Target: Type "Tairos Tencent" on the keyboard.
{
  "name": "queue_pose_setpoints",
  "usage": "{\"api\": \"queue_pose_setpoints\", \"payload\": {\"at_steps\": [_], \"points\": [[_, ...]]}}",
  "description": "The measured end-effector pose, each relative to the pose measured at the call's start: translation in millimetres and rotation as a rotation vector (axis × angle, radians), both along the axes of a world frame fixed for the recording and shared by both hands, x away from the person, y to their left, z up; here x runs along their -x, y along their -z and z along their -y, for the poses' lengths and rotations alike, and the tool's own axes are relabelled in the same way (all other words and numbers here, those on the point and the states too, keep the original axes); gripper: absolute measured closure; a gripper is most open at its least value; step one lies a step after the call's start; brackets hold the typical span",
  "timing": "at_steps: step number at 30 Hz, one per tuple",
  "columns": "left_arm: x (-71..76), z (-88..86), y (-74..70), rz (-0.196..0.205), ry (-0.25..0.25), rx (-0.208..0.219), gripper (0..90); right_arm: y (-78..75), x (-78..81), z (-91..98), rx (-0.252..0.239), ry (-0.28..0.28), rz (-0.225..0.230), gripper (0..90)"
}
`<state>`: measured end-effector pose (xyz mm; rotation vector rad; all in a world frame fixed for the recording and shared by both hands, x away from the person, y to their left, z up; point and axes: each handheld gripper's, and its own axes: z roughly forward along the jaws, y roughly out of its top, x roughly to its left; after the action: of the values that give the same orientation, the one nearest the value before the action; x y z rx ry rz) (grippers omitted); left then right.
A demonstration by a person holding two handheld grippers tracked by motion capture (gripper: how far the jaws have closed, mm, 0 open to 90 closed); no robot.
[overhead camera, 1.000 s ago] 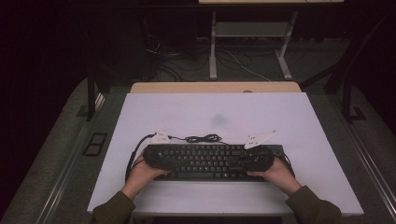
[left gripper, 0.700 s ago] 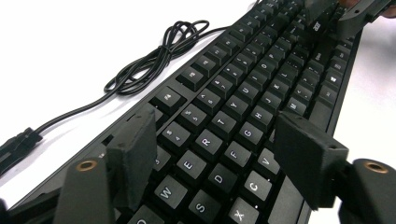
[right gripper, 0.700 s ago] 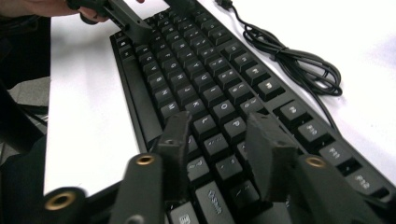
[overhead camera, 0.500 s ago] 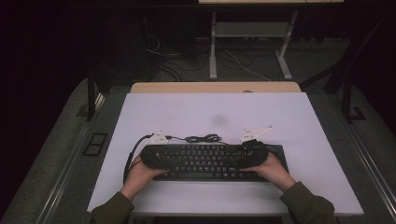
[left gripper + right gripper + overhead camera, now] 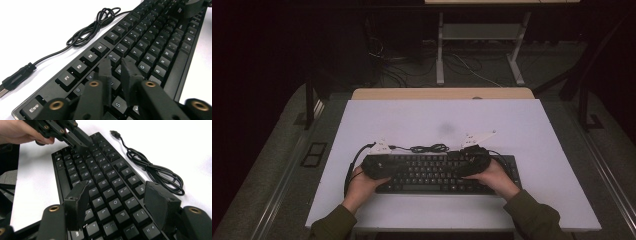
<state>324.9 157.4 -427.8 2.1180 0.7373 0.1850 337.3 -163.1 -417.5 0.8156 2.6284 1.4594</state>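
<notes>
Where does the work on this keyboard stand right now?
Done: the keyboard lies flat on the table, its cable coiled behind it, unplugged. In hand: the left gripper has just been closing its jaws, nothing between them, over the left letter keys; the right gripper has just been opening above O and P. Left: probably the key work itself.

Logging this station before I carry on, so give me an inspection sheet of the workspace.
Surface: white table, faint smudge near its middle.
Job's things: black keyboard lying flat near the front edge.
Clutter: nothing seen.
Grippers: left gripper over the left-hand keys, jaws just closed, nothing between; right gripper over the right-hand keys, jaws just opened, apart.
Cables: keyboard cable coiled behind the keyboard, its plug loose.
Surroundings: dark floor, table frame, loose wires behind.
</notes>
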Motion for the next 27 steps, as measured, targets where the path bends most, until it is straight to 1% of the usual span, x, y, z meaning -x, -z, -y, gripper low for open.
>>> {"api": "queue_pose_setpoints", "payload": {"at_steps": [1,3,16,21,23,24,26,27], "points": [[-0.3,1.0,0.5,-0.004,-0.004,0.003,84.5,0.2,-0.2,-0.4,0.0,0.0,0.002,35.7],[-1.7,1.2,0.4,-0.005,0.007,-0.005,89.0,0.7,0.0,-1.7,-0.002,0.003,0.002,35.6],[-3.8,3.4,4.2,-0.013,0.016,-0.034,89.1,2.1,0.3,-2.2,0.001,-0.001,0.002,35.4],[-3.6,5.2,6.3,-0.022,0.018,-0.03,89.1,1.9,0.3,-2.2,0.001,-0.003,0.003,35.4],[-3.8,5.4,6.6,-0.021,0.025,-0.042,89.1,1.8,0.4,-2.1,0.002,-0.001,0.002,35.4],[-3.6,6.0,7.6,-0.022,0.026,-0.055,89.1,1.8,0.4,-2.0,0.001,-0.001,0.003,35.3],[-3.7,6.0,8.2,-0.024,0.028,-0.048,89.1,1.7,0.3,-1.9,0.002,-0.002,0.003,35.4],[-3.8,6.1,7.7,-0.019,0.031,-0.057,89.1,1.7,0.2,-1.8,0.002,-0.003,0.005,35.4]]}}
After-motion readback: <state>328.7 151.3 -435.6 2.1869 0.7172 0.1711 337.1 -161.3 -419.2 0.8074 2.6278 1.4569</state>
